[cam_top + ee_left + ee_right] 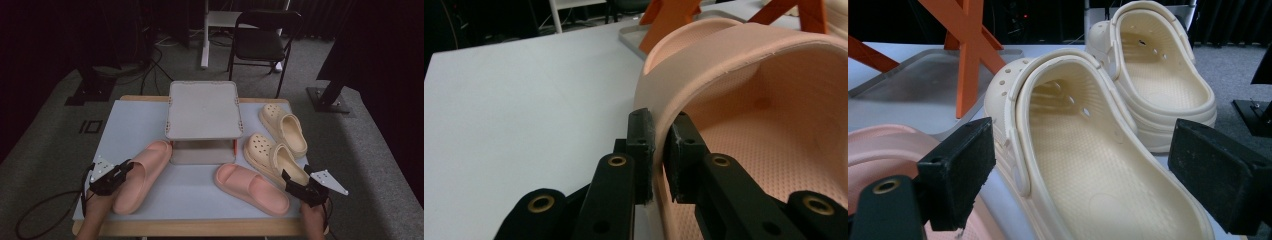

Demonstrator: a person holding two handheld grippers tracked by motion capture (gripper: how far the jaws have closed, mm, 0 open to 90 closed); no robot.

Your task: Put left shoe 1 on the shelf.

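Lower left, the left gripper is pinching the pink slide's smooth foam strap – lower right, the right gripper is gaping wide around the perforated cream clog.

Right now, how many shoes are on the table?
4: a pink slide at the left tongs, another pink slide front center, and two cream clogs on the right.
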